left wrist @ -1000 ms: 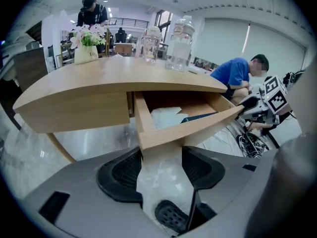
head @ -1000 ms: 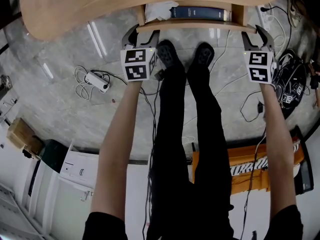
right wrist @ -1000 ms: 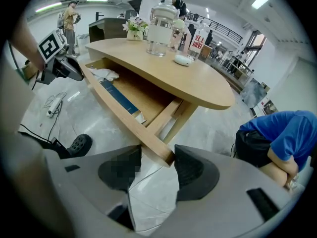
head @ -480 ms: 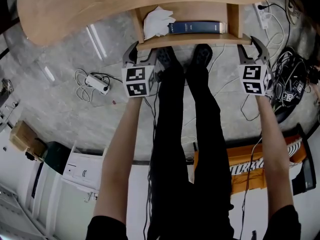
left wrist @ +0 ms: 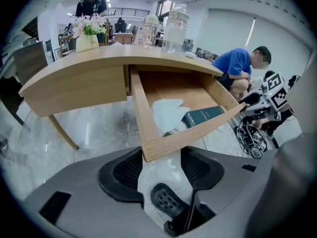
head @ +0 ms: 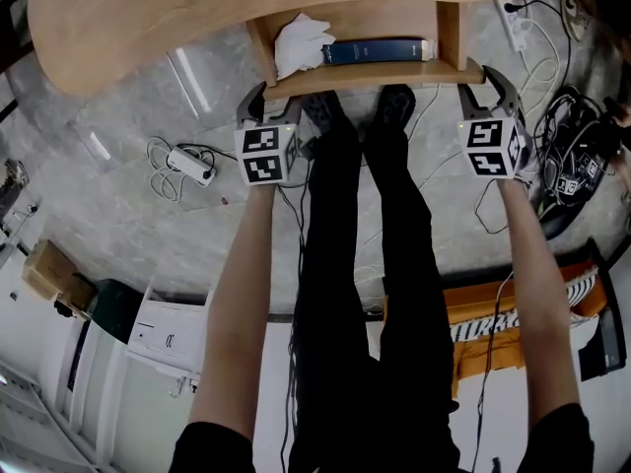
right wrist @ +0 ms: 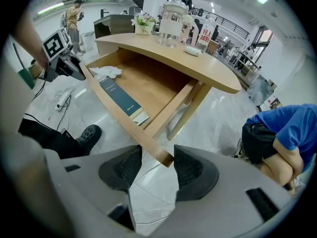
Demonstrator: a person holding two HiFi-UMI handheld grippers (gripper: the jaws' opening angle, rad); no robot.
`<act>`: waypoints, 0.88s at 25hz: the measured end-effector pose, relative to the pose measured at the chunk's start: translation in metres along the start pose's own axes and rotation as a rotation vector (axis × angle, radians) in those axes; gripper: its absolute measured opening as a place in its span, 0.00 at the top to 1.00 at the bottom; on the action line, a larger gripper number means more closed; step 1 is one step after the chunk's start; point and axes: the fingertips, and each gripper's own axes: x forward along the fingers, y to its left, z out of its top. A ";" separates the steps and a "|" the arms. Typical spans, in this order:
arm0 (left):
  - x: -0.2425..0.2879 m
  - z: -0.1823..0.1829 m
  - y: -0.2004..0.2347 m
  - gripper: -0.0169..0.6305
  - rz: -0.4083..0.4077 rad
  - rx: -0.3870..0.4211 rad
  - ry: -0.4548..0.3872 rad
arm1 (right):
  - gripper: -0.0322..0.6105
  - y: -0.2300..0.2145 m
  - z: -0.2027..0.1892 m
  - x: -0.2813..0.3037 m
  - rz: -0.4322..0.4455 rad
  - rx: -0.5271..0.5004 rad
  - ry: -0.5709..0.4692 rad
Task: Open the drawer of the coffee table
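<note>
Below the coffee table (head: 197, 18) top, the drawer (head: 375, 75) stands pulled out toward us, holding a dark book (head: 375, 50) and a white cloth (head: 301, 42). Our left gripper (head: 268, 101) and right gripper (head: 485, 92) each clamp one end of its front.

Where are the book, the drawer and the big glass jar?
book (head: 375, 51), head view, middle of its dark cover.
drawer (head: 365, 77), head view, middle of its front board.
jar (right wrist: 172, 28), right gripper view, middle of its glass body.
</note>
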 end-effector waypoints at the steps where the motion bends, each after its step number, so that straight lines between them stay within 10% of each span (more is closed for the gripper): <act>1: 0.001 -0.001 0.000 0.59 0.004 0.001 0.004 | 0.63 0.001 -0.001 0.001 0.001 -0.002 0.001; 22: -0.080 0.032 -0.017 0.44 0.086 -0.072 0.028 | 0.61 -0.015 0.017 -0.083 0.050 0.065 -0.010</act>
